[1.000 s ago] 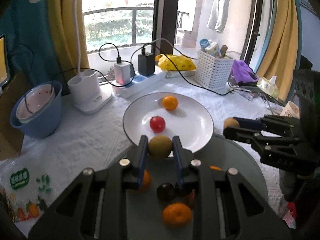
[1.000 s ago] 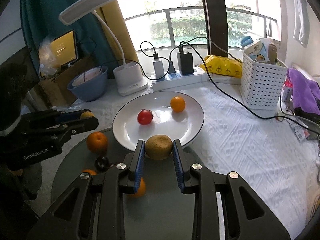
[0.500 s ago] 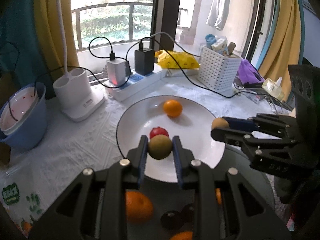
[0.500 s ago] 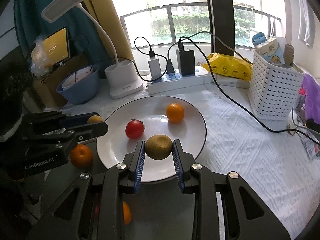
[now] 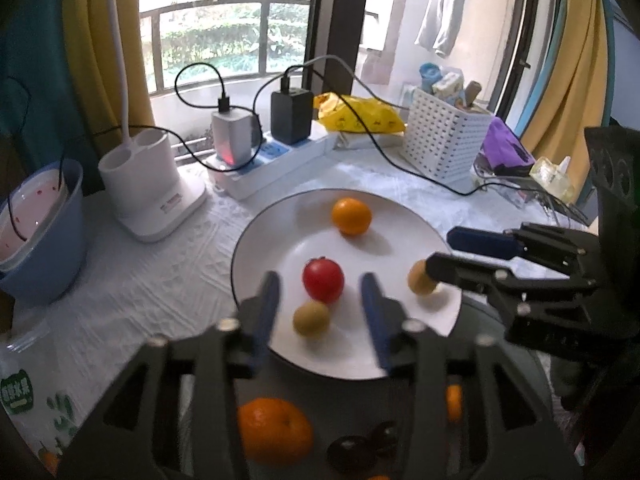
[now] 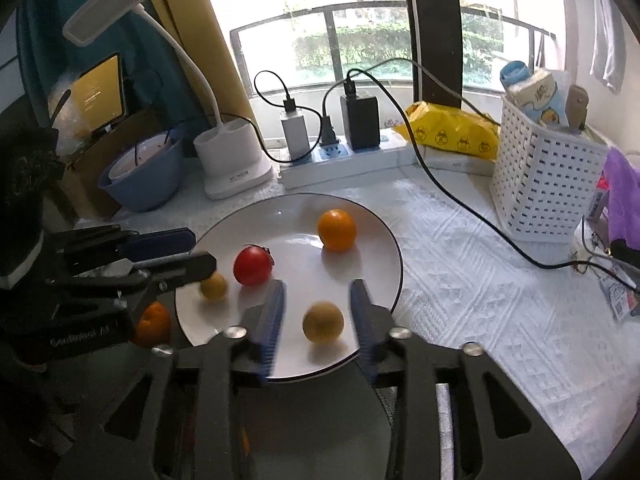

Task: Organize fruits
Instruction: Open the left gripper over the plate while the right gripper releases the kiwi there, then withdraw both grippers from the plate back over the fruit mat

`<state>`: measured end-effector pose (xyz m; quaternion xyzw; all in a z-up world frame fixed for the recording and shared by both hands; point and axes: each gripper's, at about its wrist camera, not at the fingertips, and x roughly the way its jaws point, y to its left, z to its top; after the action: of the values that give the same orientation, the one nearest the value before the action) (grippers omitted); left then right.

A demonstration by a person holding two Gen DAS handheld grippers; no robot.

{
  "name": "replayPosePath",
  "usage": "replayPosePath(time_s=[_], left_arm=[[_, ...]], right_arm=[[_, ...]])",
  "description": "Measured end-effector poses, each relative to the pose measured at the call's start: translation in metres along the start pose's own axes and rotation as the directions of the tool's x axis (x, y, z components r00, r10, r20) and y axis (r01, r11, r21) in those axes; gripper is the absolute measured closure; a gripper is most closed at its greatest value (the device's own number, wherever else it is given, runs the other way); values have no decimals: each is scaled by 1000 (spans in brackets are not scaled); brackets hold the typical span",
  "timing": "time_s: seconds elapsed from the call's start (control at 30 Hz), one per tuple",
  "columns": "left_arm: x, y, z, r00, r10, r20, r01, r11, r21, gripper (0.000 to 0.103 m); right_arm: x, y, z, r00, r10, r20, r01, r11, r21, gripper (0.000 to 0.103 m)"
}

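Release is the news at this moment: both grippers have just let their fruit go onto the white plate (image 5: 256,240). Taking the plate as the landmark and going left to right in the left wrist view, the left gripper (image 5: 320,304) sits over the plate's near rim. Its jaws have just been opening and now stand partly apart, with a brown kiwi (image 5: 311,318) lying loose between them, clear of both pads — half a second ago it was clamped there. Just behind that kiwi, toward the plate's middle, is the red tomato (image 5: 323,281), and the orange (image 5: 351,216) rests nearer the far rim. At the plate's right edge the right gripper (image 5: 436,254) reaches in from the side, its jaws likewise just opened; a second kiwi (image 5: 420,278) lies under its tips (whether anything touches it there is hard to tell). The right wrist view shows it free on the plate.

Four fruits are now on the plate — more wait on the dark tray below the plate's near rim, among them another orange (image 5: 274,430).
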<state>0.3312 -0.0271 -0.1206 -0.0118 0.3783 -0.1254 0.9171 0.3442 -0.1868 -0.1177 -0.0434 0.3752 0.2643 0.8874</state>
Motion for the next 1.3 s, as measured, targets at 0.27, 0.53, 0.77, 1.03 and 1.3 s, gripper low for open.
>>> replayPosePath(time_s=[0.27,0.53,0.77,1.03,1.3], left_arm=[[-22,1,1,999,17,47,-16,1000,-19,41],[-51,-4,-2,995,18,103,-16,1000,-18,38],[-76,-14,-5,988,33,148,-33,999,-7,38],[-105,-23,-12,975,55,214,-56,998,-2,38],[-125,-35,-21,970,52,240,-53,999,0,38]], right_arm=[[-16,6,2,998,-60,30,60,998,-10,36],[-40,10,0,996,-63,60,62,998,19,36],[-64,14,-1,992,-83,96,79,996,46,36],[-91,22,-7,986,-105,133,99,994,47,36],[-112,30,-17,982,-105,154,102,994,27,36]])
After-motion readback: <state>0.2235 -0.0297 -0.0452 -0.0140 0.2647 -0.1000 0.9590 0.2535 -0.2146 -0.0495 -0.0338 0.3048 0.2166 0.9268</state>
